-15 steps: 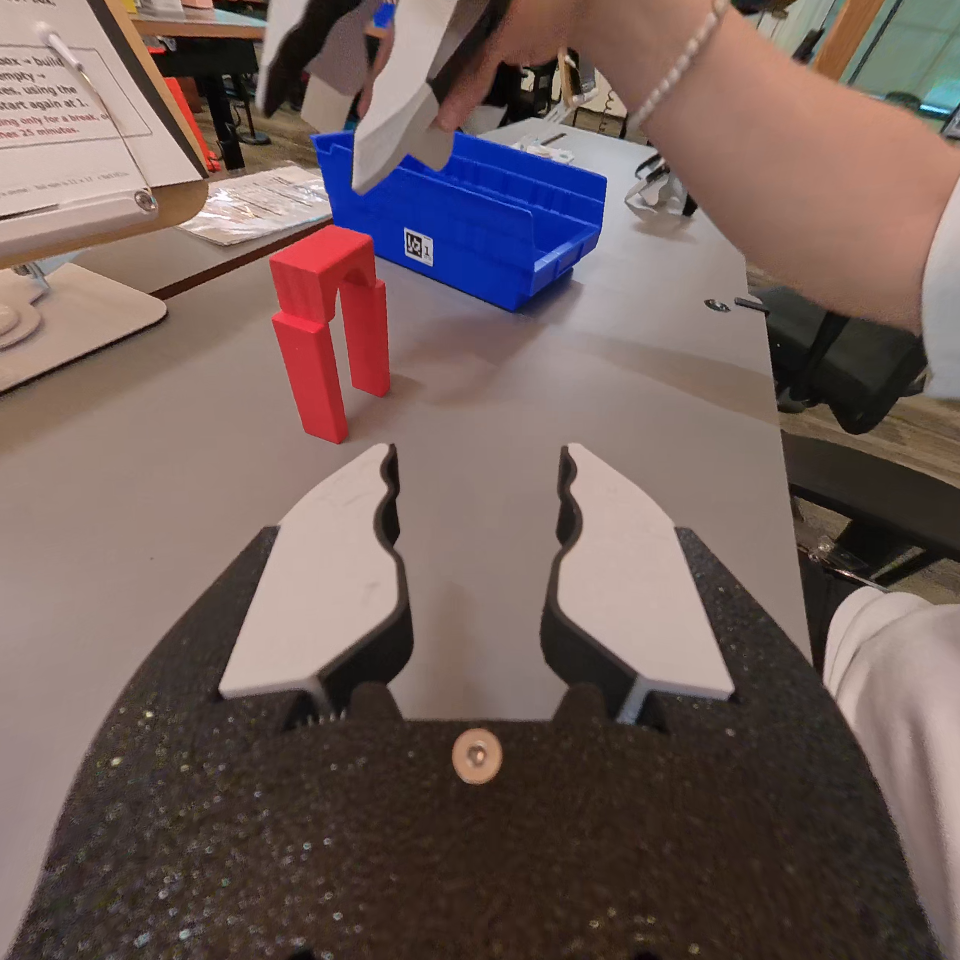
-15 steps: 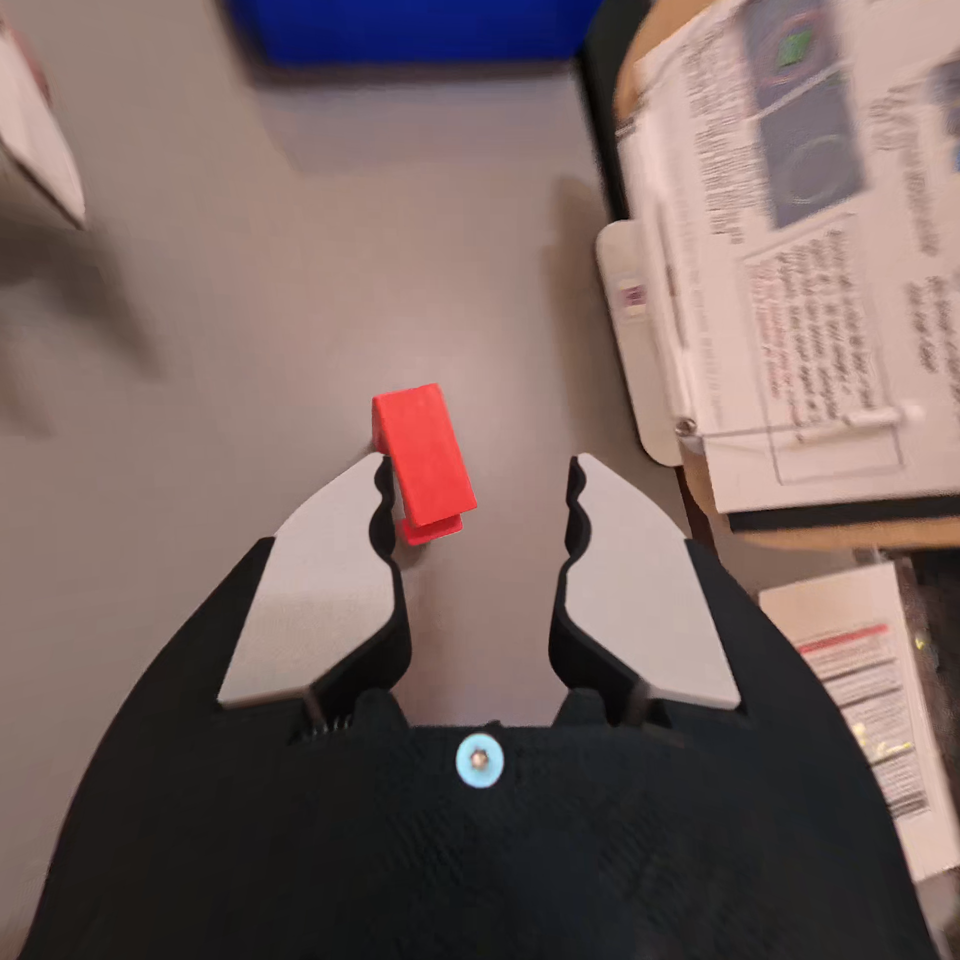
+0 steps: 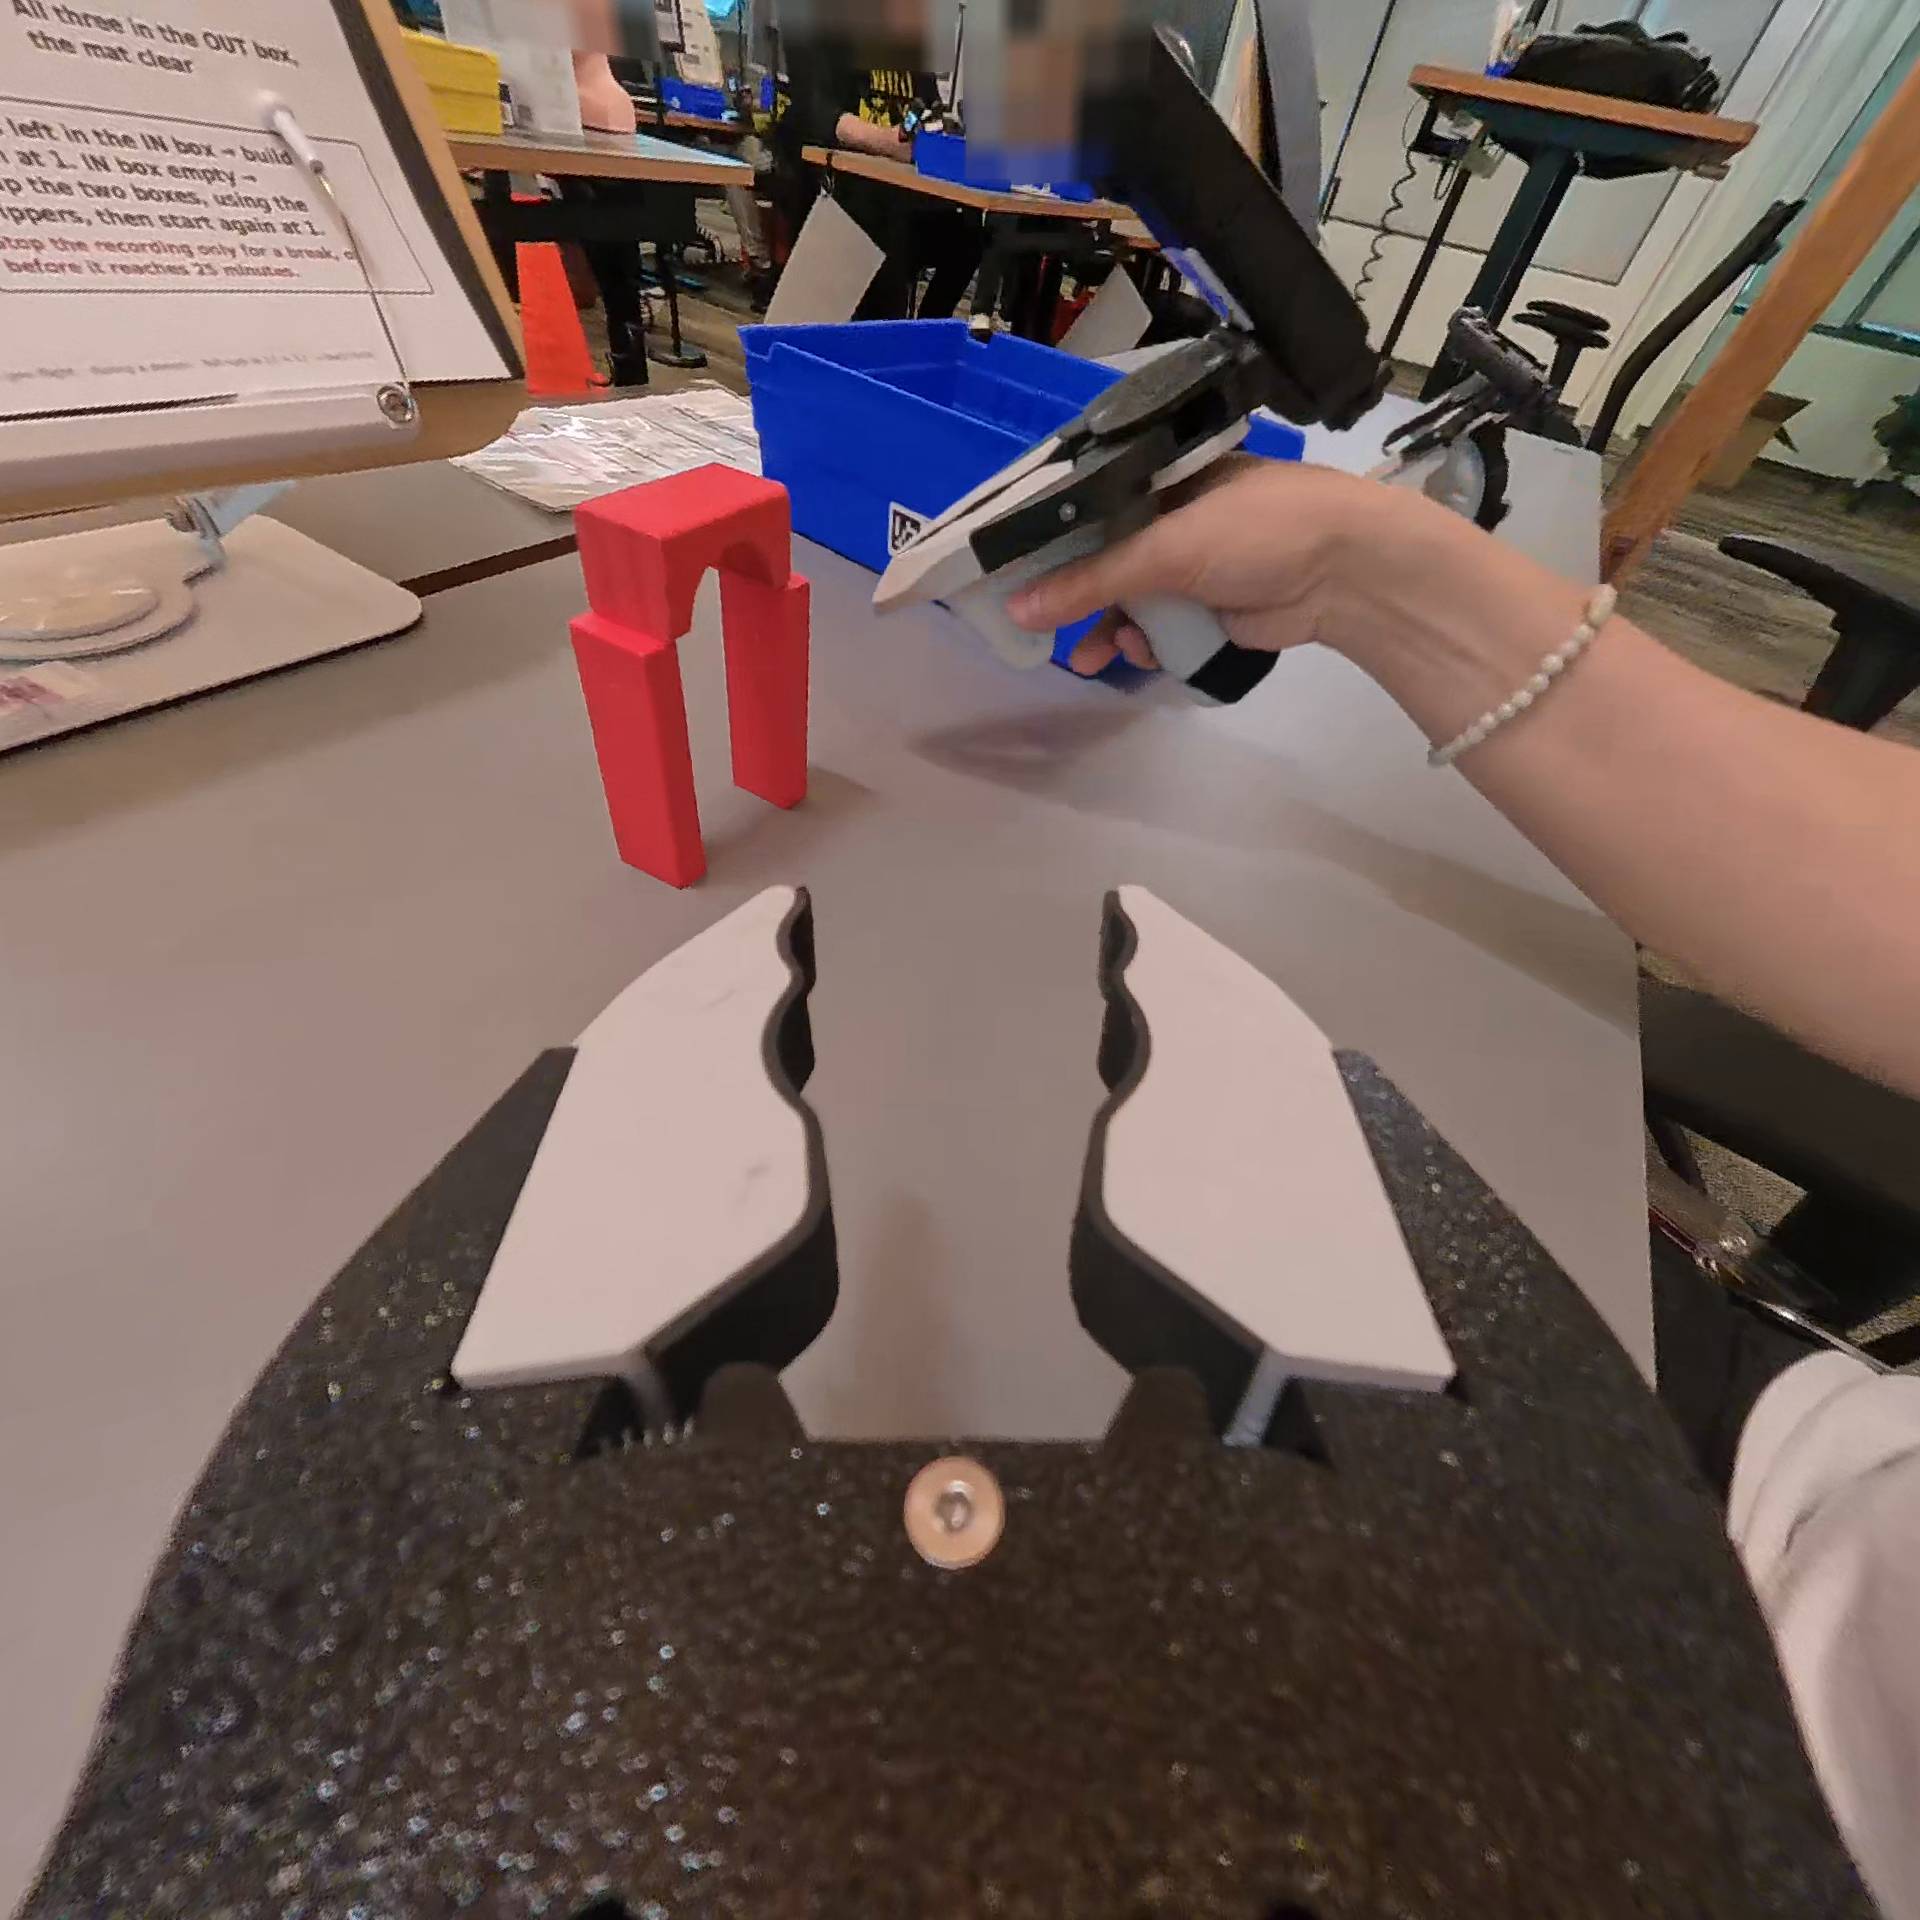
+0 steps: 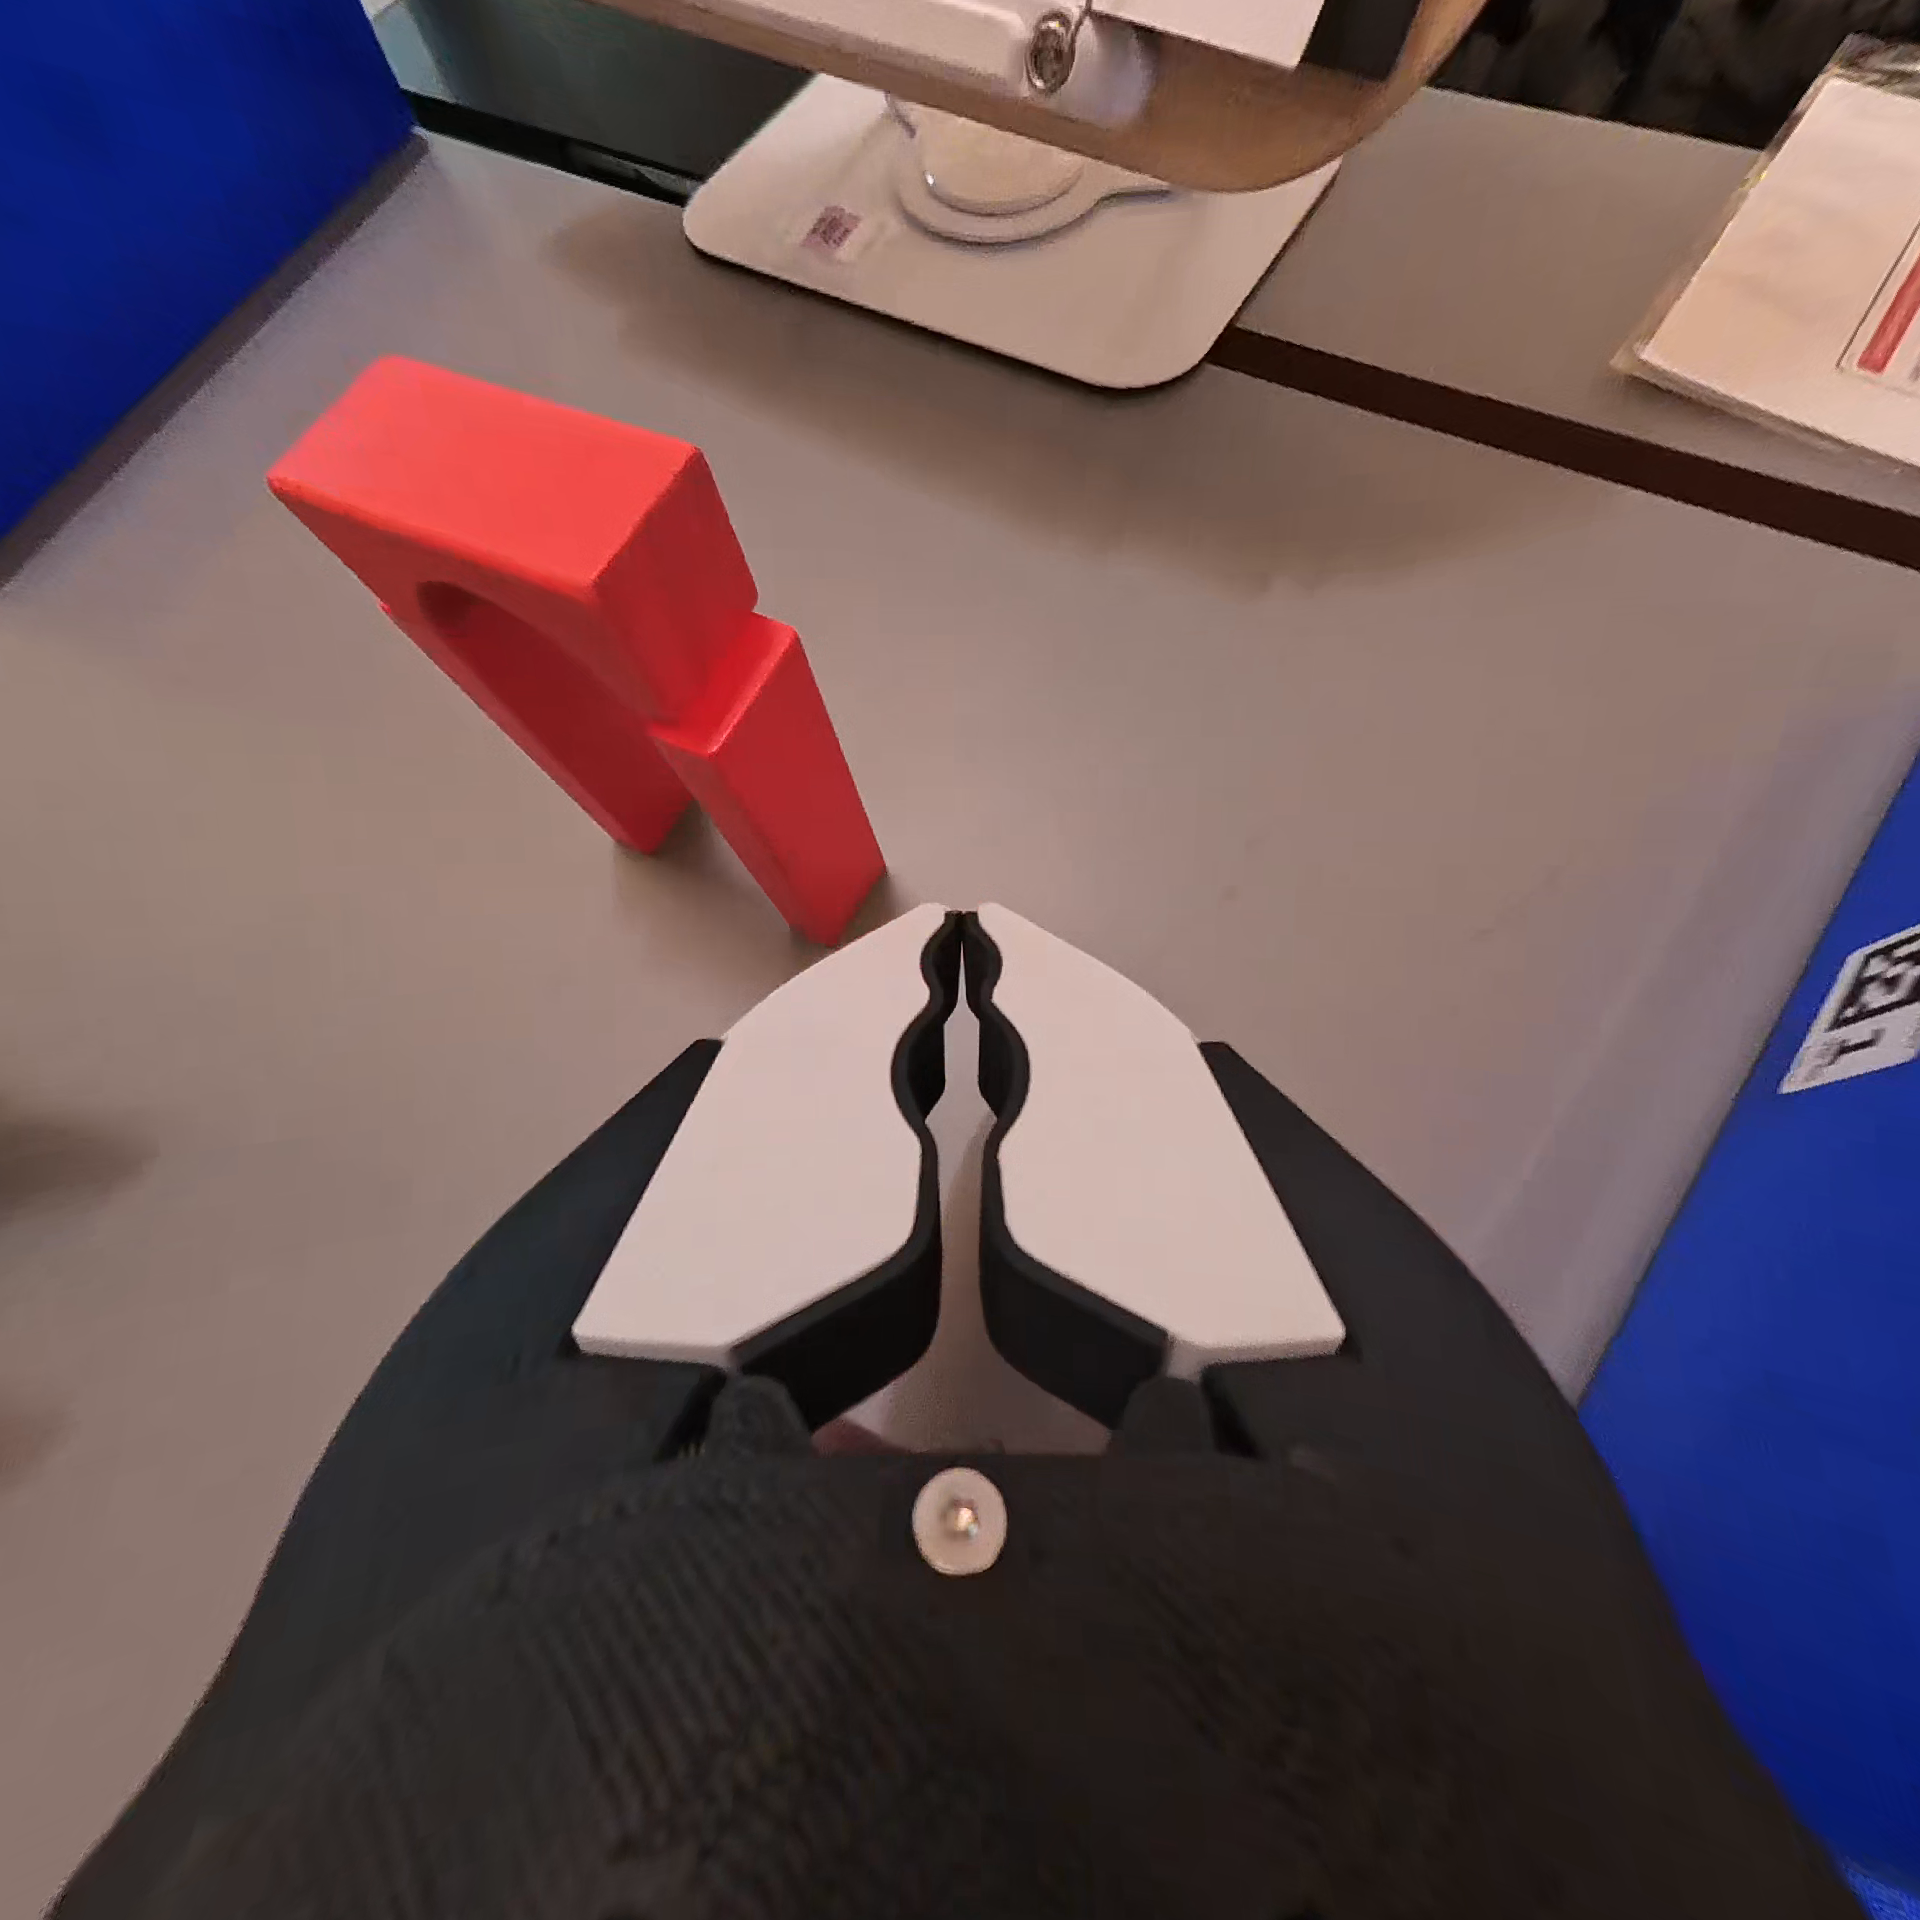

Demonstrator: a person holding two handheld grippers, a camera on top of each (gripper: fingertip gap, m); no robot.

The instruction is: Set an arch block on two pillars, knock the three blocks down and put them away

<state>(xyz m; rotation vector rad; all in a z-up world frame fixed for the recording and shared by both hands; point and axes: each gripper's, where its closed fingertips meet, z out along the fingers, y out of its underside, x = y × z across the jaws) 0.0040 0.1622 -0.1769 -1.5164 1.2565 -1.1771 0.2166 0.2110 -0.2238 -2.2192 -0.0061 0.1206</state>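
Red arch-shaped block [image 3: 681,548] resting across the tops of two upright red rectangular blocks [image 3: 649,761], forming a small gateway on the grey tabletop [image 3: 312,935]. Arch seated a little askew, overhanging the pillars. Stands just in front of the blue plastic bin [image 3: 883,416], left of centre.

Nearest: closed right gripper [image 4: 961,914], just beside one pillar's foot, not touching.

An open-plan office or lab workroom: a grey desk [image 3: 1039,831] with a blue parts bin [image 3: 894,416] at 12 o'clock, a printed instruction sheet on a stand [image 3: 208,208] at 10 o'clock, further desks [image 3: 935,187] with seated people at 12 o'clock, office chairs [image 3: 1849,623] at 3 o'clock
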